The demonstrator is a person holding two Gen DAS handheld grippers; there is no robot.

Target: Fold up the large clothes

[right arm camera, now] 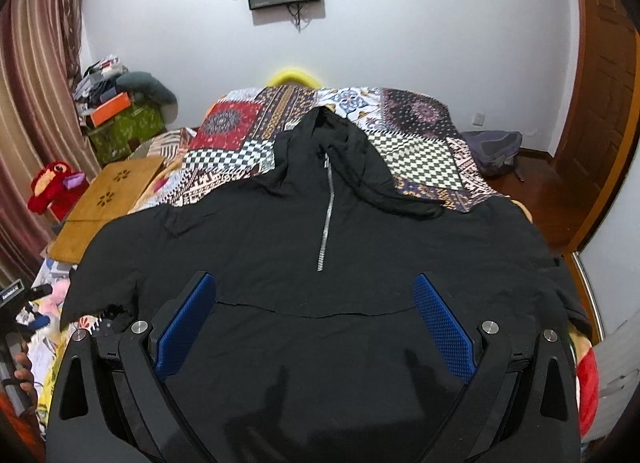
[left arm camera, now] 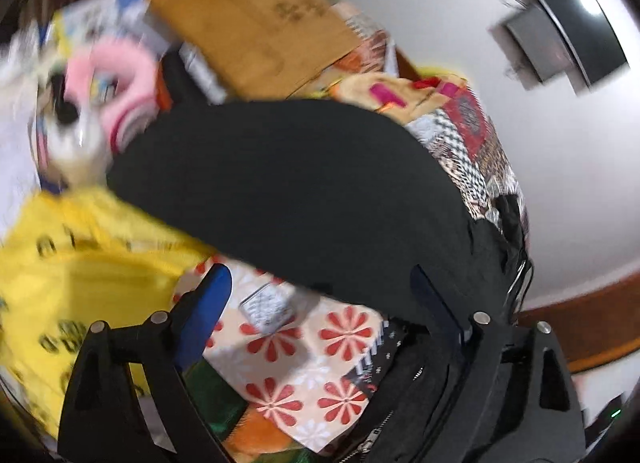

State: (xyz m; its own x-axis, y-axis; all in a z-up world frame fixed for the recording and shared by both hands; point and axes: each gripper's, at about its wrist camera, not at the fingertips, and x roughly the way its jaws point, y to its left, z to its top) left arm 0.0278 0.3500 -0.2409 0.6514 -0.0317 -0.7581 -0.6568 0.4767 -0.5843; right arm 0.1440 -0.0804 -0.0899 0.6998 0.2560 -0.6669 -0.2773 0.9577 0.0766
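A: Where's the garment rn?

B: Black hoodie (right arm camera: 304, 231) lies spread flat, front up, on the bed's patchwork cover (right arm camera: 420, 155). Hood is toward the far edge by the wall, hem at the near edge under your right gripper (right arm camera: 316, 327). Zipper (right arm camera: 329, 215) runs down from the neck, part way. One sleeve side hangs past the bed's left edge.

A: Fingers?

B: Right fingers (right arm camera: 444, 327) spread wide over the hem area, nothing between them, not pinching. Left gripper (left arm camera: 320, 303) also spread, pic v. blurry; black cloth sits just ahead of it near the bed's left edge, above a floral sheet (left arm camera: 304, 347). No grip there that I can see.

A: How'll it handle?

B: My guess: soft, limp, medium weight, thick-ish jersey. It'll drape and sag, won't hold shape. Not fragile, not slippery. Hood + drawcord may flop loose.

A: Where do I grab?

B: Prob. pinch the sleeve end or shoulder seam w/ the left, hem corner w/ the right, so that side lifts as one. Avoid the zipper teeth; pads may slide on metal. Take a single layer edge, else it bunches.
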